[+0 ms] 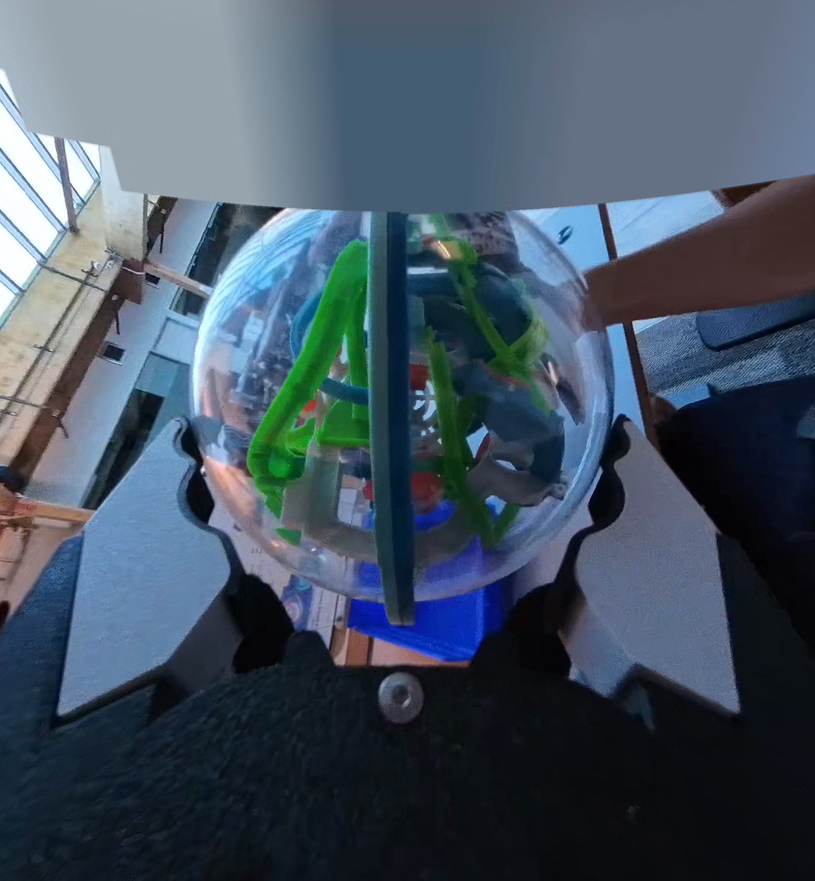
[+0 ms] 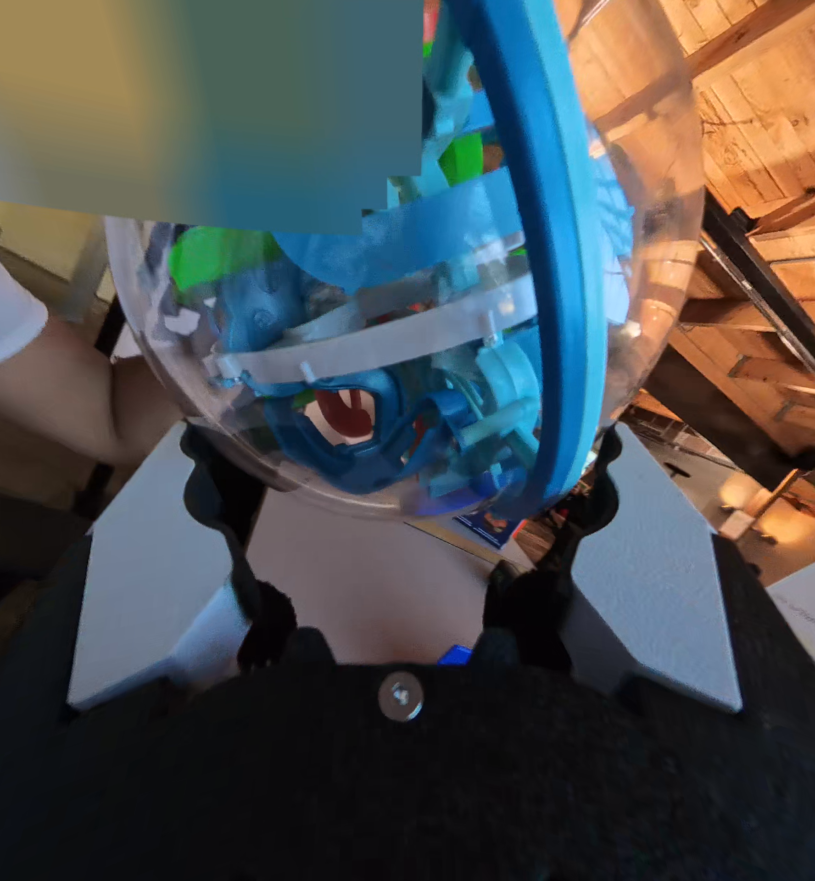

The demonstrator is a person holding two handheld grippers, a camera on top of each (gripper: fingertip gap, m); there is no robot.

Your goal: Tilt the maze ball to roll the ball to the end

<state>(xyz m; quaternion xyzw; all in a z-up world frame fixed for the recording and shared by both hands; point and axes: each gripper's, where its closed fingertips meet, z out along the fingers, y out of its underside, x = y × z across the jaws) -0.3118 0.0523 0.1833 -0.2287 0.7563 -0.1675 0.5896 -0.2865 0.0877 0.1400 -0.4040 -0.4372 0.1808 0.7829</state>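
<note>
The maze ball (image 1: pixel 300 310) is a clear plastic sphere with a dark blue band around it and green, blue and red tracks inside. It is held up in the air and tilted. My left gripper (image 1: pixel 403 426) is shut on it, with a fingertip against each lower side of the sphere. My right gripper (image 2: pixel 401 434) is shut on the same maze ball (image 2: pixel 443 310) from another side, and there the blue band (image 2: pixel 553 286) runs slantwise. I cannot pick out the small rolling ball inside with certainty.
A blue stand (image 1: pixel 424 624) sits on the table just below the sphere. A person's arm (image 1: pixel 706 267) reaches in from the right, and an arm (image 2: pixel 38 381) shows at the left. Windows (image 1: pixel 5 214) and wooden ceiling beams (image 2: pixel 753 119) are behind.
</note>
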